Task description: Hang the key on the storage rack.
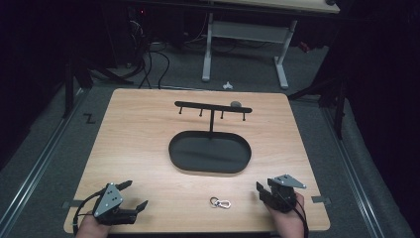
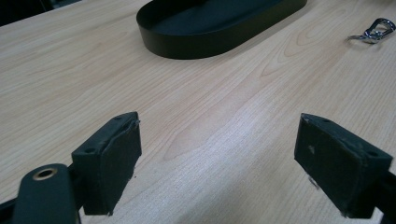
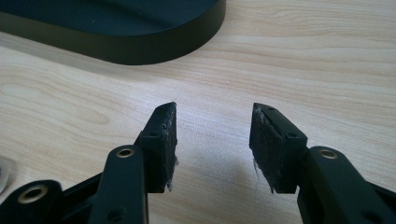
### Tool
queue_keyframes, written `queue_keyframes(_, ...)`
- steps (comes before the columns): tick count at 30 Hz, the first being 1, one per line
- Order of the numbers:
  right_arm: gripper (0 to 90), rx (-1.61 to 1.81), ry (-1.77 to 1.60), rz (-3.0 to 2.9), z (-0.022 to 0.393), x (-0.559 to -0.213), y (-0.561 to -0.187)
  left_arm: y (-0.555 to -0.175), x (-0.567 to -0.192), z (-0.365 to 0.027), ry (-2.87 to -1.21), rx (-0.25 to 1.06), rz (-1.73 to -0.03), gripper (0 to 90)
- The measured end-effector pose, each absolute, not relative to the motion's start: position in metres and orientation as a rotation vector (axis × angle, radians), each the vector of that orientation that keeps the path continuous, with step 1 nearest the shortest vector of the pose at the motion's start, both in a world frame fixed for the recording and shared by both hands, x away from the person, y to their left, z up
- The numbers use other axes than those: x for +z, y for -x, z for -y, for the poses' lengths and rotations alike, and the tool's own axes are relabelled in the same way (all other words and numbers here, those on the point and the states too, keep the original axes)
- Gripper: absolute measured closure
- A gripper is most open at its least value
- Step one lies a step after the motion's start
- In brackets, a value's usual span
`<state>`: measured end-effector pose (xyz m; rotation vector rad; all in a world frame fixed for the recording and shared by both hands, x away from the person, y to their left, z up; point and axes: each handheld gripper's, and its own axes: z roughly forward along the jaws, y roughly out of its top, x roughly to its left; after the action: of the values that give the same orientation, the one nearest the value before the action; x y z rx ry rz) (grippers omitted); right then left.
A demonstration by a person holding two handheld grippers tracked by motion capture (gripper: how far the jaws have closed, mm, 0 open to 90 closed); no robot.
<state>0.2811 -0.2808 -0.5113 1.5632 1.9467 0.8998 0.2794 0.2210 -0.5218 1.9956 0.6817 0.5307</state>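
**Both grippers at near edge, jaws apart, nothing held**

The left gripper [image 1: 132, 194] rests at the near left corner of the wooden table [image 1: 138, 134], the person's left hand [image 1: 91, 227] behind it, jaws pointing right and slightly forward. Its jaws stand widely spread over bare wood. The right gripper [image 1: 261, 190] sits at the near right edge, held by the right hand [image 1: 287, 220], jaws pointing left; they stand moderately apart, grasping nothing.

A small metal carabiner clip [image 1: 220, 202] lies flat on the table between the two grippers, nearer the right one, touching neither. The black oval tray [image 1: 210, 152] sits mid-table, with a black hook stand [image 1: 213, 110] rising from its far rim.
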Motion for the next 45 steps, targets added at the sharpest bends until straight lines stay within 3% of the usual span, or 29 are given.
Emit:
queue_keyframes(19,43.8,0.872,-1.497,-1.969,0.276,-0.511,-0.287,-0.29,-0.517,-0.216,-1.969,0.616,-0.746,15.2)
queue_keyframes(25,43.9,0.903,-1.402,-1.998,0.267,-0.5,-0.297,-0.3,-0.506,-0.218,-1.938,0.572,-0.811,14.9)
queue_keyframes(32,42.8,0.947,-1.324,-2.093,0.26,-0.508,-0.297,-0.304,-0.503,-0.216,-1.895,0.715,-0.887,15.2)
queue_keyframes(36,41.1,0.994,-1.309,-2.11,0.263,-0.507,-0.292,-0.307,-0.505,-0.211,-1.894,0.716,-0.887,15.2)
queue_keyframes(40,39.4,1.03,-1.319,-2.116,0.27,-0.503,-0.29,-0.303,-0.505,-0.198,-1.954,0.768,-0.785,15.2)
queue_keyframes(45,35.6,1.065,-1.34,-2.103,0.267,-0.498,-0.287,-0.3,-0.508,-0.203,-1.924,0.743,-0.86,15.2)
